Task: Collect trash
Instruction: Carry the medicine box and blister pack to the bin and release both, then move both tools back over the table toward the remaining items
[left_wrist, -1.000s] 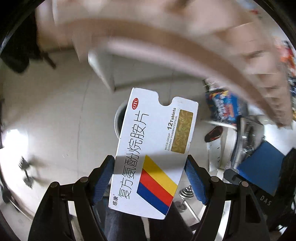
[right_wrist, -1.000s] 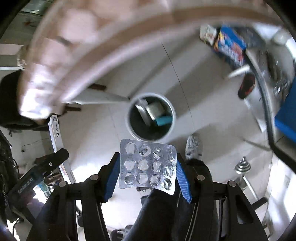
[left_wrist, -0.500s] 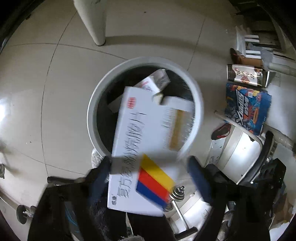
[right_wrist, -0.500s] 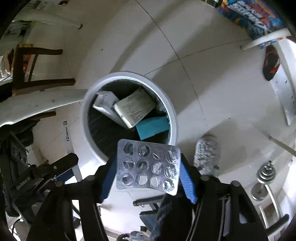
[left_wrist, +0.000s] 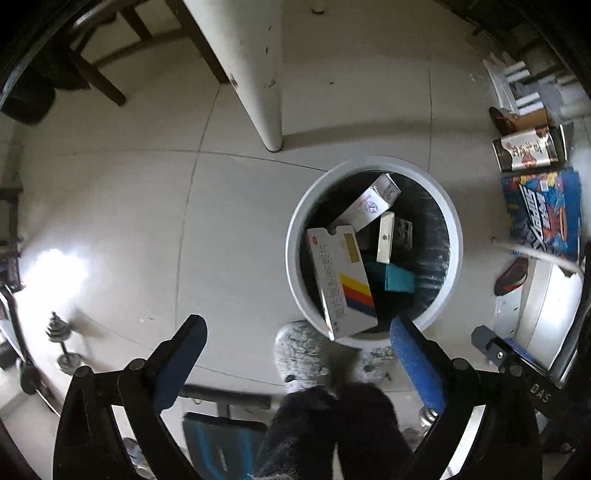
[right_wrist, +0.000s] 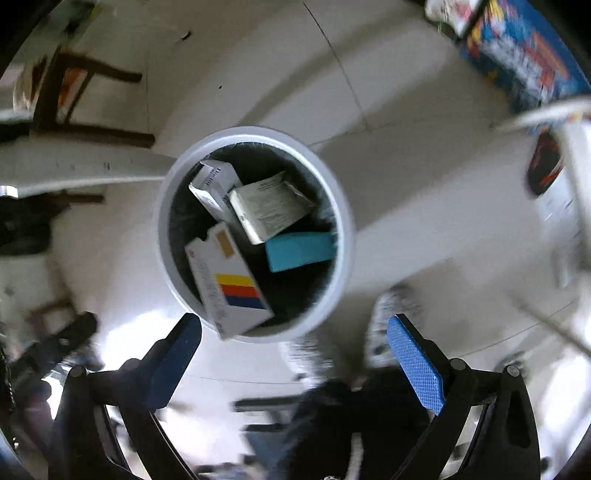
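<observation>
Both grippers (left_wrist: 295, 343) (right_wrist: 293, 336) opening wide, empty; blister pack (left_wrist: 403, 233) in bin (left_wrist: 295, 236) visible left view only.

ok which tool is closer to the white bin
Right, probably: the bin looms larger, centred ahead of the right tool; it sits off beside the left tool. Both tools' jaws are opening, empty.

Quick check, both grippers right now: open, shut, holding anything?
Left gripper: jaws opening, nothing between them; the medicine box lies in the bin.
Right gripper: jaws opening, nothing between them.
</observation>
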